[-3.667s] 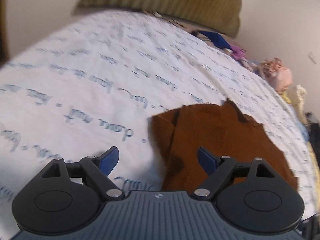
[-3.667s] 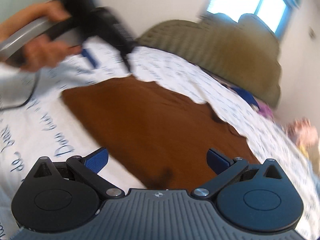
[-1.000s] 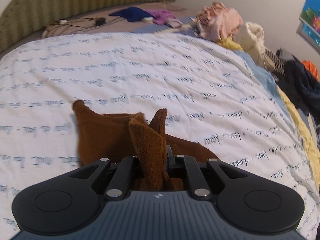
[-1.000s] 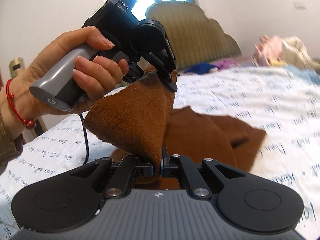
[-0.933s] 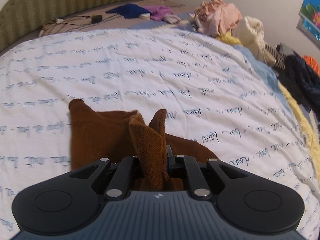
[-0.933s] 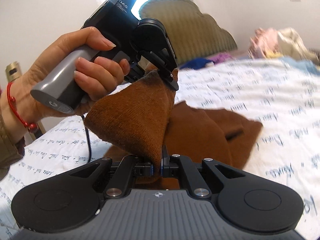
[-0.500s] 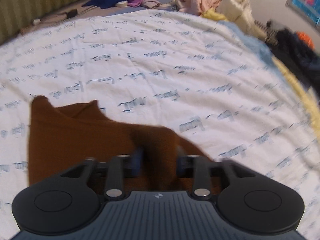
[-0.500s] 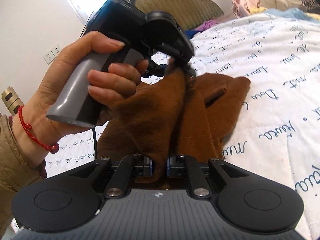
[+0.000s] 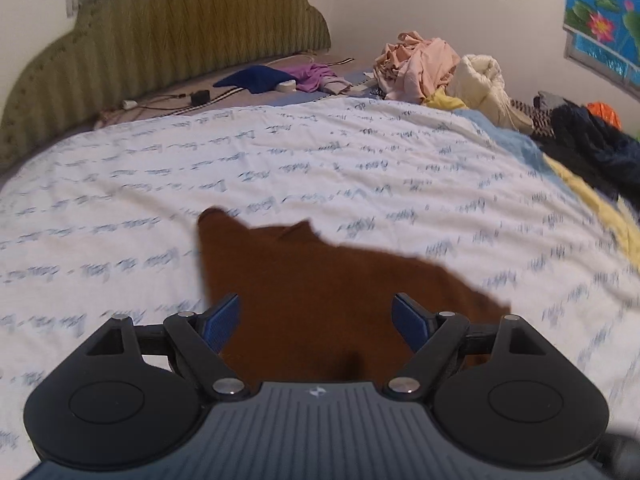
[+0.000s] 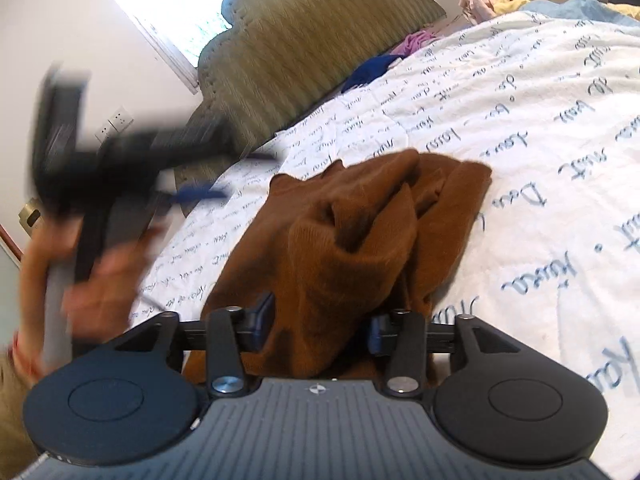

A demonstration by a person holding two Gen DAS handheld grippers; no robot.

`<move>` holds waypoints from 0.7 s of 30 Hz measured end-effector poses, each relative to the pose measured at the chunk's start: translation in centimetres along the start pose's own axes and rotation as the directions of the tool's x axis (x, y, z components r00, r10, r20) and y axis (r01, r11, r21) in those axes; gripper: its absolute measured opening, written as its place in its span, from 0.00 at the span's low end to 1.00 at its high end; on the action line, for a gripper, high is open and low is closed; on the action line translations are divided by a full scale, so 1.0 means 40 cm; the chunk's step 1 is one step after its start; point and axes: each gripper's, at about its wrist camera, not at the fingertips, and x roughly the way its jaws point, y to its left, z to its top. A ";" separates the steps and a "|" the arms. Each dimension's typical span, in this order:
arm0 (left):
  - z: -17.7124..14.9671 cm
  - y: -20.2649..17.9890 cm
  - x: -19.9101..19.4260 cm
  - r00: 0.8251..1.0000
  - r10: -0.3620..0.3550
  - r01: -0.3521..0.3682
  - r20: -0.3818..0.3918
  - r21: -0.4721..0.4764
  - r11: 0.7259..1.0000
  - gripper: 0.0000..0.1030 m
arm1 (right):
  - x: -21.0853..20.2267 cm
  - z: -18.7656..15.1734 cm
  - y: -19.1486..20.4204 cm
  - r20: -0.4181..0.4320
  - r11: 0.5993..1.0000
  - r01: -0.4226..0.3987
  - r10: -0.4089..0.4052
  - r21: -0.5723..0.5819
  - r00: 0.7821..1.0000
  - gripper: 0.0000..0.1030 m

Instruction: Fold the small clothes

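A small brown knitted garment [image 9: 320,280] lies on the white bedsheet with blue writing [image 9: 360,160]. My left gripper [image 9: 318,318] is open and empty, just above the garment's near part. In the right wrist view the garment [image 10: 360,240] is bunched in soft folds. My right gripper [image 10: 320,328] is open, with a fold of the cloth loose between the blue pads [image 10: 264,320]. The left gripper [image 10: 192,176] shows blurred at the left, held in a hand, lifted clear of the cloth.
An olive headboard [image 9: 160,40] stands at the far end. Blue and purple clothes [image 9: 280,78] and cables lie near it. A heap of pink, cream, yellow and dark clothes [image 9: 460,72] lies at the far right edge of the bed.
Both grippers were shut on the raised garment edge. Both have opened and let it drop onto the rest of the garment. The left gripper has pulled back and up.
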 end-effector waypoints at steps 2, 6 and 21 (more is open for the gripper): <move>-0.070 0.016 -0.051 1.000 0.011 -0.012 0.021 0.043 0.999 0.81 | -0.003 0.013 -0.005 0.000 1.000 -0.009 0.009 0.013 1.000 0.55; -0.193 0.028 -0.133 0.999 0.023 -0.027 0.042 0.109 0.994 0.81 | -0.006 0.039 -0.024 0.010 0.997 -0.024 0.023 0.076 1.000 0.55; -0.346 -0.038 -0.153 0.991 0.056 -0.098 0.119 0.383 0.919 0.86 | 0.020 0.075 -0.011 -0.014 0.994 0.049 -0.048 0.095 0.999 0.27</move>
